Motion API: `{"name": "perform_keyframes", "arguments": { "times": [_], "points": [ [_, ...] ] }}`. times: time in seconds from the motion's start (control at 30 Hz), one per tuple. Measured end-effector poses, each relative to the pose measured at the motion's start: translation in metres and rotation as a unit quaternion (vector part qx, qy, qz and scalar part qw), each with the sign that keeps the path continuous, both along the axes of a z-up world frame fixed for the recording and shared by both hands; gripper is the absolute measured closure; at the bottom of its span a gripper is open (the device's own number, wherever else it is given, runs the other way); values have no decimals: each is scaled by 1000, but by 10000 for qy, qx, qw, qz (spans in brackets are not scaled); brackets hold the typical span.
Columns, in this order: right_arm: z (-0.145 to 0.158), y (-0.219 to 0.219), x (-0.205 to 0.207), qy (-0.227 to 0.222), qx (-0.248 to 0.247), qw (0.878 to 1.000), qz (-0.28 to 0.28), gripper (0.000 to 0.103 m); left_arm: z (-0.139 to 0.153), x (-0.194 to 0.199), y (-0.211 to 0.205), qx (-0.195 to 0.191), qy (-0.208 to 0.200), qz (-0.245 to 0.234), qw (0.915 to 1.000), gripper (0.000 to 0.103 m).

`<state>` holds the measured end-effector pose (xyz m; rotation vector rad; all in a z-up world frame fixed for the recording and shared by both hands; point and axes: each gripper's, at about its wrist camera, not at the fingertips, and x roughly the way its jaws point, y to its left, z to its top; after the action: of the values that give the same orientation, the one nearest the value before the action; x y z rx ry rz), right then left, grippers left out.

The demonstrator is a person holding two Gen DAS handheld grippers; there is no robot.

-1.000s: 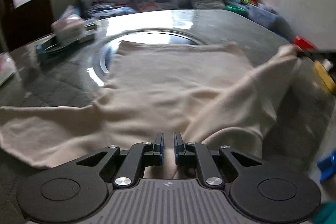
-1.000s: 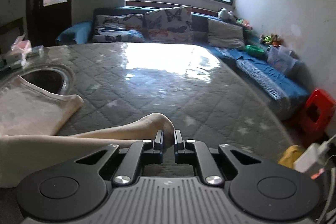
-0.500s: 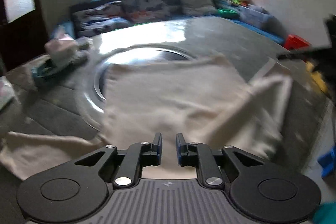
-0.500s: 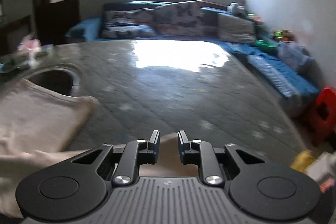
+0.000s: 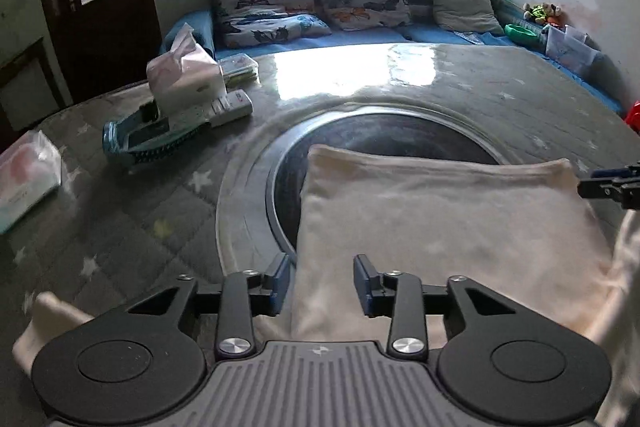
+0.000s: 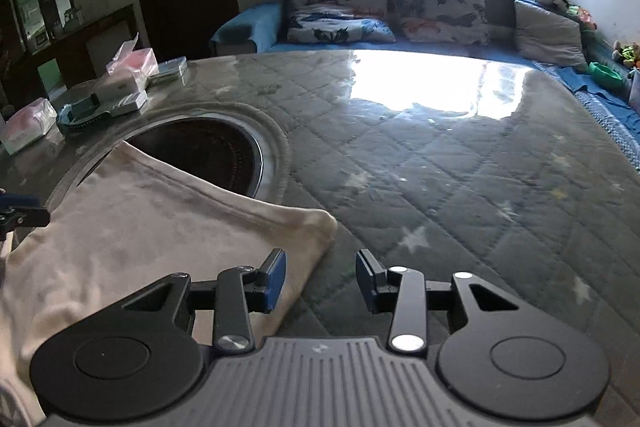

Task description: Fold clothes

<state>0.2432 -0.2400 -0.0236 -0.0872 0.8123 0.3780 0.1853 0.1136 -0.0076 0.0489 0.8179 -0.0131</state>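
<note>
both grippers let go of the cream top after a fold

the cream-coloured soft knit garment [image 5: 440,223] lies flat on the grey quilted star-print table cover [image 6: 460,187], its far hem reaching over the dark round recessed plate with a metal rim [image 5: 384,143] set in the middle of the table. the left gripper [image 5: 320,281] hangs over the near left edge of the cloth; its jaws have just been opening and now stand apart, with cloth under the gap but no pad pressing on it. the right gripper [image 6: 320,277] sits at the garment's right edge, near the rounded corner; its jaws have also just been opening, they are spread, and only bare quilt and the cloth edge show between them. a loose cream flap [image 5: 44,323] trails at the lower left of the left view, probably a sleeve, though the fisheye edge makes that hard to confirm.

the step in hand looks like releasing the cloth and setting up the next fold. to do it well, lift both grippers clear before moving sideways so the pads do not drag the smoothed layer. the trailing flap likely needs folding inward next; pinch it near its end, carry it low across the body and lay it flat. keeping away from the pink-and-white tissue pack [image 5: 184,75] and the white remote control [image 5: 232,107] at the far left avoids knocking them
</note>
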Motion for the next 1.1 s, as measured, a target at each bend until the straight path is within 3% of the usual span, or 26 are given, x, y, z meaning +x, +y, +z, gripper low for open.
{"name": "perform_keyframes", "arguments": {
  "times": [0.23, 0.27, 0.3, 0.37, 0.43, 0.73, 0.97, 1.1],
  "points": [
    [-12, 9, 17, 162, 5, 9998, 81, 66, -15, 36, -1, 62, 112, 5, 9999, 64],
    [-12, 9, 19, 172, 11, 9998, 86, 73, -17, 38, -1, 60, 123, -33, 9999, 67],
    [-12, 10, 21, 184, 20, 9998, 91, 84, -18, 40, -2, 58, 98, -84, 9999, 74],
    [-11, 12, 24, 147, -22, 9998, 104, 92, -19, 41, -3, 90, 28, -159, 9998, 90],
    [-8, 16, 29, 59, -80, 9999, 139, 94, -19, 44, -5, 196, -29, -138, 9997, 98],
    [10, 54, 70, -545, -276, 9978, 247, 97, -18, 64, 12, 388, -205, 344, 9984, 101],
    [-10, 81, 99, -429, -637, 9964, 363, 95, -21, 73, 20, 412, -187, 491, 9978, 100],
    [-8, 80, 93, -446, -686, 9958, 411, 92, -14, 63, 23, 278, -181, 532, 9980, 96]
  ]
}}
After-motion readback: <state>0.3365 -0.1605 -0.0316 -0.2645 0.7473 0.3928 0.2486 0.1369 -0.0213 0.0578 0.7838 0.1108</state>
